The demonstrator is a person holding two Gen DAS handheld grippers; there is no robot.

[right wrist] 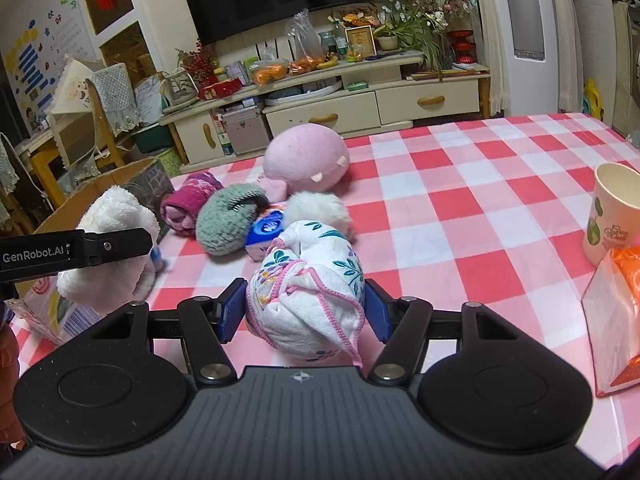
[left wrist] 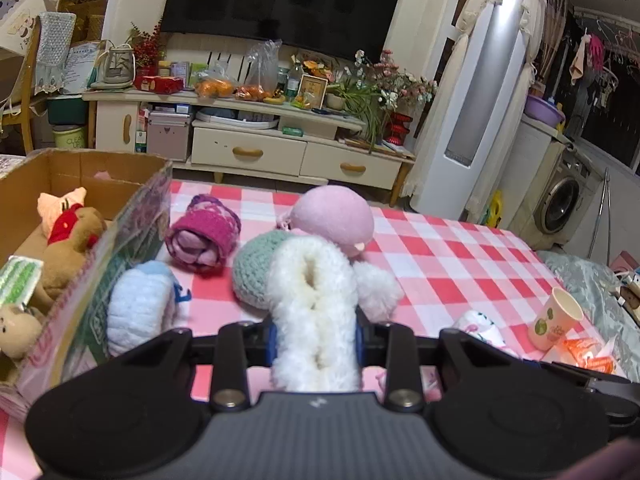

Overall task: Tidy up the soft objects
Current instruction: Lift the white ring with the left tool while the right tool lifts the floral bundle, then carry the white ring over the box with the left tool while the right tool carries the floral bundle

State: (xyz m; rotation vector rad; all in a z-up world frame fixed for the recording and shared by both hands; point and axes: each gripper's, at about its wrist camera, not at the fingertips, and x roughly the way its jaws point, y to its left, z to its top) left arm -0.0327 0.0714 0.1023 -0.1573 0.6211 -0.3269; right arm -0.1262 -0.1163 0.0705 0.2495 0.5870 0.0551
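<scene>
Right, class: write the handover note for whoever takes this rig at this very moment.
Left claw: shut on a white fluffy toy, held beside the cardboard box.
Right claw: around the flowered cloth bundle; whether it is gripping, I cannot tell.
Done: several plush toys lie in the box.
Left on the checked table: pink plush, green knit hat, magenta roll, blue knit, white pom-pom.

Tabletop [right wrist: 480, 208] red, pink and white check, fleece [left wrist: 314, 304] cream-white, bundle [right wrist: 312, 292] white with teal leaf print and pink edging, plush [right wrist: 306, 158] pale pink, knit [right wrist: 224, 220] grey-green, roll [left wrist: 204, 236] magenta, cup [right wrist: 614, 208] cream with green print, tongs' pads [right wrist: 232, 310] blue
</scene>
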